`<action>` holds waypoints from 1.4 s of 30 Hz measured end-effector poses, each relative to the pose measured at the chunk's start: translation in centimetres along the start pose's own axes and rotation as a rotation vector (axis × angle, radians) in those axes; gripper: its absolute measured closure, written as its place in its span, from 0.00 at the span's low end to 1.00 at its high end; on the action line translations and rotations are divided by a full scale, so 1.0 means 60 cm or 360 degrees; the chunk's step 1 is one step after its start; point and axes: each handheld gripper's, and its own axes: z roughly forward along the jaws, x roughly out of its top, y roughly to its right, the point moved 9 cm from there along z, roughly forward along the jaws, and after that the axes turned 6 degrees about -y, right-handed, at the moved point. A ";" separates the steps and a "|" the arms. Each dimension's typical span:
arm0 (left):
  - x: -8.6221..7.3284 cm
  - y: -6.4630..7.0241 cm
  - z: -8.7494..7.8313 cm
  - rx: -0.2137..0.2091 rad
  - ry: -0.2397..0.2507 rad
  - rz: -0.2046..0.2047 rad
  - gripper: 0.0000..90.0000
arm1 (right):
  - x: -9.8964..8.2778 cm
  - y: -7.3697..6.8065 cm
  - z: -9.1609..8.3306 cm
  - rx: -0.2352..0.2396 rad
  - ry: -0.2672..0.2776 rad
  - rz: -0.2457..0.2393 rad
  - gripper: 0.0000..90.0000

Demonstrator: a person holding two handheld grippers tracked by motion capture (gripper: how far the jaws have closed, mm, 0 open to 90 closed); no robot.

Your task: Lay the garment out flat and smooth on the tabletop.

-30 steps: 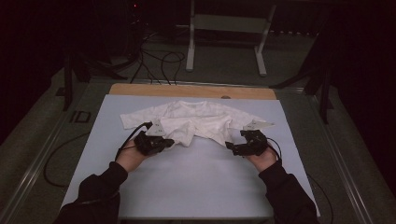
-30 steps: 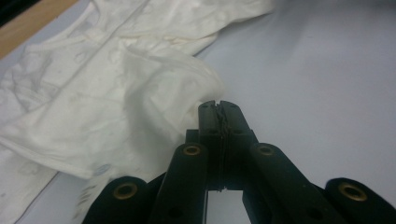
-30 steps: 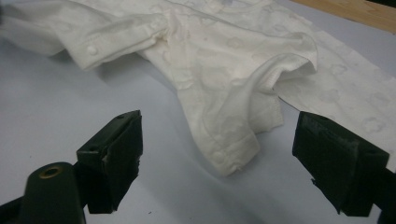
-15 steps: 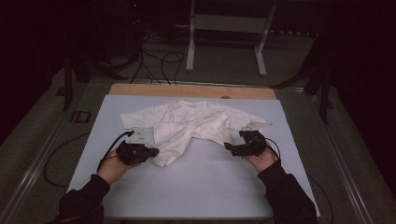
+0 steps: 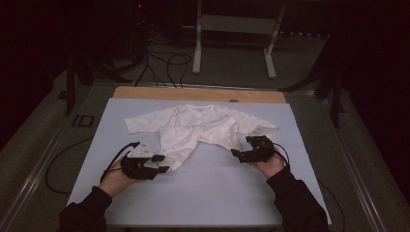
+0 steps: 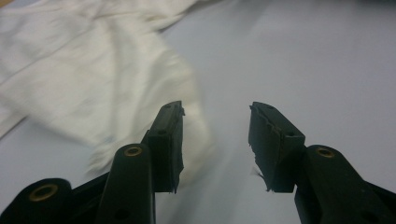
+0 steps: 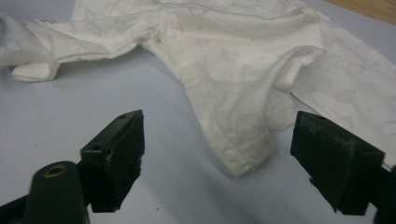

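A white baby garment [image 5: 198,129] is laid on the pale blue desk [image 5: 208,193], toward the far half, just short of the wooden strip [image 5: 198,93] at the far edge. One sleeve is spread flat toward the left; the body is bunched and creased across the middle, and a lower flap trails down toward the near left. The work in hand is judged to be the spreading or flattening of the garment. It is judged partly done: the left sleeve and upper part lie fairly flat, while the middle folds and the right-hand end remain rumpled and are still to be drawn out.

The left hand-held gripper [image 5: 162,163] is seen at the near tip of the trailing flap. Its jaws have just been opening and now stand partly spread. In the left gripper view the cloth [image 6: 93,79] lies beside and beneath the left-hand jaw, blurred, with bare desk in the gap; no pinch on the fabric is seen, so the flap is taken as let go.

The right hand-held gripper [image 5: 239,155] is held just off the garment's right end. Its jaws stand wide apart. In the right gripper view a hemmed corner of cloth [image 7: 243,149] lies ahead between the two jaws, touched by neither.

Both forearms, in dark sleeves [image 5: 295,203], come in from the near edge.
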 end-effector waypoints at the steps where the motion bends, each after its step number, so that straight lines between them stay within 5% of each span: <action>1: 0.000 0.000 0.000 0.0000 0.0000 0.0000 0.64 | 0.000 0.000 0.000 0.0000 0.0000 0.0000 0.21; 5: 0.005 0.020 0.044 -0.0039 -0.0068 0.0085 0.68 | -0.011 -0.006 0.010 0.0032 -0.0051 -0.0155 0.41; 7: 0.001 0.020 0.056 -0.0041 -0.0091 0.0087 0.69 | -0.014 -0.006 0.013 0.0044 -0.0059 -0.0162 0.41; 13: -0.030 -0.004 0.084 0.0054 -0.0229 0.0116 0.69 | -0.040 0.008 0.050 0.0042 -0.0169 -0.0245 0.54; 19: -0.044 -0.019 0.087 0.0095 -0.0262 0.0106 0.68 | -0.057 0.025 0.069 0.0026 -0.0232 -0.0243 0.66; 27: -0.039 -0.029 0.094 0.0092 -0.0255 0.0072 0.72 | -0.053 0.019 0.071 0.0021 -0.0270 -0.0242 0.99; 32: -0.031 -0.036 0.092 0.0103 -0.0249 0.0038 0.95 | -0.051 0.017 0.069 -0.0009 -0.0297 -0.0230 1.00; 42: -0.012 0.003 0.077 0.0042 -0.0266 0.0091 0.98 | -0.036 -0.012 0.006 0.0029 -0.0212 -0.0253 1.00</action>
